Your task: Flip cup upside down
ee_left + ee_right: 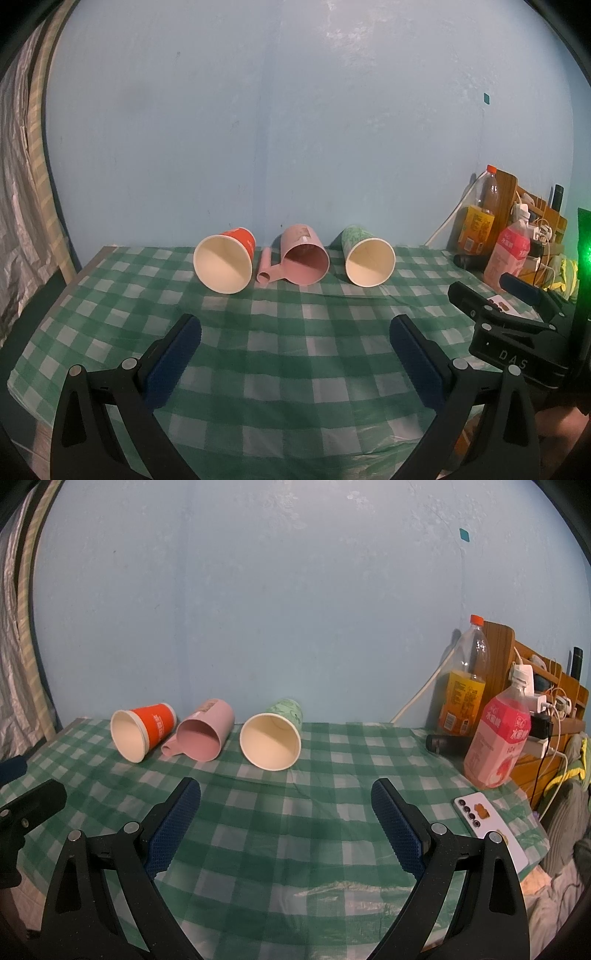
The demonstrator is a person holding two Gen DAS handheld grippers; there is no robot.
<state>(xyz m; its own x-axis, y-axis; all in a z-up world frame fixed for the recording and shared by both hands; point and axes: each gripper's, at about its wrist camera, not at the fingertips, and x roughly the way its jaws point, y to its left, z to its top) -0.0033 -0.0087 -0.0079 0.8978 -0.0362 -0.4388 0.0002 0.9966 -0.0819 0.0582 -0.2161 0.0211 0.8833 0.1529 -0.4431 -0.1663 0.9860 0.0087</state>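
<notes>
Three cups lie on their sides near the wall, mouths toward me: a red paper cup at the left, a pink mug with its handle to the left in the middle, and a green paper cup at the right. My left gripper is open and empty, above the cloth short of the cups. My right gripper is open and empty, short of the green cup. The right gripper's body shows at the right of the left wrist view.
A green-checked cloth covers the table. At the right stand an orange drink bottle and a pink drink bottle, with a phone, a black cylinder, and a wooden rack with cables. The blue wall is close behind the cups.
</notes>
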